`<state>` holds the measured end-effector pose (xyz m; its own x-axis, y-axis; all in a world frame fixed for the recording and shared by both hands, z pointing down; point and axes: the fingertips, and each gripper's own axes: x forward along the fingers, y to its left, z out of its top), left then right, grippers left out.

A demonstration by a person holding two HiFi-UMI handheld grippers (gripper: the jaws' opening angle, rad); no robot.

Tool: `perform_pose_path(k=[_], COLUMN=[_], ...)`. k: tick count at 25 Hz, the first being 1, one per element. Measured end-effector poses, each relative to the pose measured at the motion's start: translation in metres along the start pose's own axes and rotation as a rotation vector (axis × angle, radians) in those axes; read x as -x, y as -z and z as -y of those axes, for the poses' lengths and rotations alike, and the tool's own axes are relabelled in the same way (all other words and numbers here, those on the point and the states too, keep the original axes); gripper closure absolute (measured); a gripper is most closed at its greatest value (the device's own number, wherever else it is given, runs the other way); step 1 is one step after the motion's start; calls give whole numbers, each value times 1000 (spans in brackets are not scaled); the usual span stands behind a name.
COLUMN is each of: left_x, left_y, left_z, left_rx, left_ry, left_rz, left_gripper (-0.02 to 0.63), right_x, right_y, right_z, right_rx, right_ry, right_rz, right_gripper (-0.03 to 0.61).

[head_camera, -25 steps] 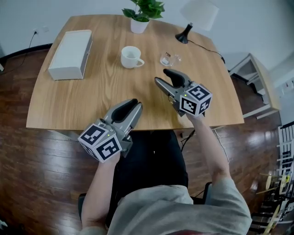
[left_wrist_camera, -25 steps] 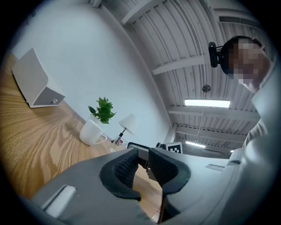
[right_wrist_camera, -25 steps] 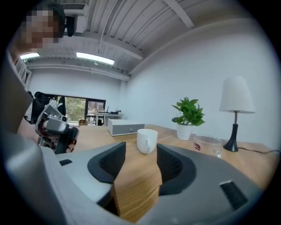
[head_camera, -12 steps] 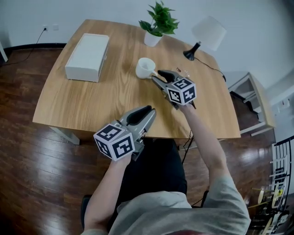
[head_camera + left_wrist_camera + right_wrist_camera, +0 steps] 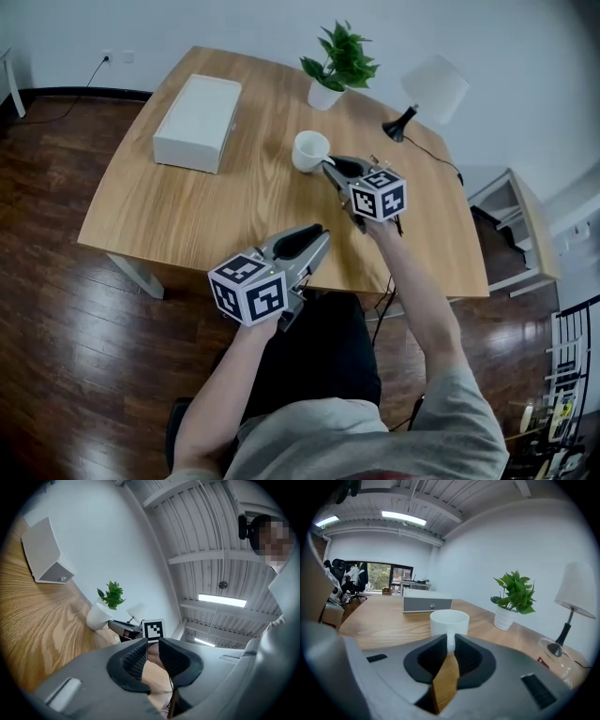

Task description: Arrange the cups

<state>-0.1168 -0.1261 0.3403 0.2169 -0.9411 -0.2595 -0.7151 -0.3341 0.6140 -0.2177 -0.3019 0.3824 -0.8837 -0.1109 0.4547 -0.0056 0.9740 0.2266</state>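
Note:
A white cup stands upright on the wooden table, near its middle. My right gripper reaches it from the right and is shut on the cup's handle. In the right gripper view the cup rises just past the jaws, and the handle is pinched between the dark pads. My left gripper hovers over the table's near edge, shut and holding nothing, apart from the cup. A clear glass cup sits to the right, by the lamp's foot.
A white box lies at the back left of the table. A potted plant and a desk lamp stand along the far edge. Dark wooden floor surrounds the table, with a small side table at the right.
My right gripper has moved forward to the white cup and its jaws have closed on the handle. The left gripper has stayed where it was.

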Motion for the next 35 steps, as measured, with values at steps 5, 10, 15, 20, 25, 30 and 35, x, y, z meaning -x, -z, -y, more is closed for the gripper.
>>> perform_pose_path(k=[5,10,15,20,25,30,35], left_x=[-1,-1,-3,-4,-5,-5,-4], left_y=[1,1,1,1,-1,-2,-3], left_z=[0,-2,-2,-3,-5,-7,-7], left_rx=[3,15,30,49,77,103,104], left_ry=[2,0,5,12,21,21,20], left_rz=[-6,-5,-1,8,16,28,26], left_gripper=[551,551,551,550,551,551,551], right_x=[7,-3,-39,-91,-130,-162,-186], right_y=[-26,-87,-141,-164,-176,-186,-200], right_z=[-3,-12,-41,-78,-87,-75,-76], right_rx=[-87,-124,-75,-14,-13,-68,-72], right_ry=[-25,-112,-205,-268,-272,-261,-264], right_rz=[97,218,270,227,212,222,236], right_gripper=[514,514,514,514,514,514,514])
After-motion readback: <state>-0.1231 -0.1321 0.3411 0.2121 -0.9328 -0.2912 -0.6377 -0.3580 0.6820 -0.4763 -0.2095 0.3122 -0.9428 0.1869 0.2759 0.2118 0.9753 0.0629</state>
